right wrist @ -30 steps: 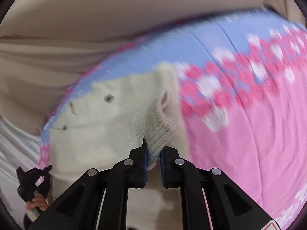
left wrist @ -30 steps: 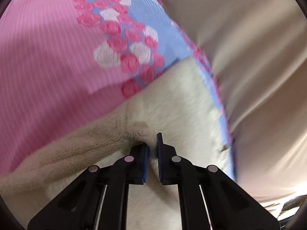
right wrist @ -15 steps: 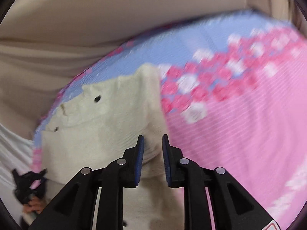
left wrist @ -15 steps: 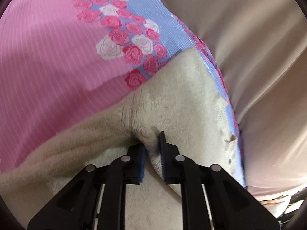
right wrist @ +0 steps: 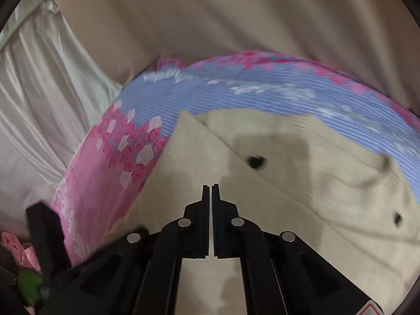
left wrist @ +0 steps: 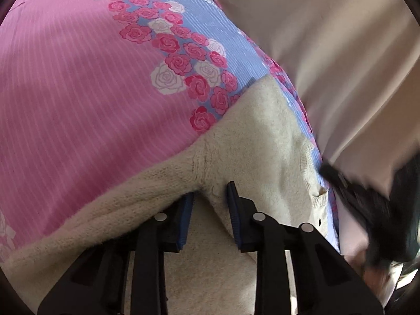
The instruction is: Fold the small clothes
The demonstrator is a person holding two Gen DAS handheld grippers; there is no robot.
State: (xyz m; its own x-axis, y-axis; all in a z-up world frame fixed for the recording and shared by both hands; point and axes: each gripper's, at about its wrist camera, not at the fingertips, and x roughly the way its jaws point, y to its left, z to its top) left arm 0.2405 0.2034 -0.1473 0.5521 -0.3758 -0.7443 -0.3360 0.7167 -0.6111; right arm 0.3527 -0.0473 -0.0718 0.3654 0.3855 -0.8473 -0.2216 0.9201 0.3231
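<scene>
A small cream knitted cardigan (left wrist: 252,141) with dark buttons lies on a pink and blue rose-print bedspread (left wrist: 78,92). In the left wrist view my left gripper (left wrist: 210,197) has its jaws partly apart around a fold of the cardigan near the sleeve seam. In the right wrist view the cardigan (right wrist: 302,183) lies flat, with a folded flap crossing it and a dark button (right wrist: 256,161) showing. My right gripper (right wrist: 211,191) hovers above it, jaws shut and empty. The right gripper also shows blurred in the left wrist view (left wrist: 367,204).
Beige fabric (right wrist: 210,21) rises behind the bedspread. White satin cloth (right wrist: 39,105) hangs at the left. A pink garment (right wrist: 15,249) and something green (right wrist: 29,286) sit at the lower left of the right wrist view, beside the black left gripper body (right wrist: 47,236).
My right gripper let go of the ribbed cuff, shut empty and swung over the cardigan body. My left gripper's jaws have opened wider around the fold.
</scene>
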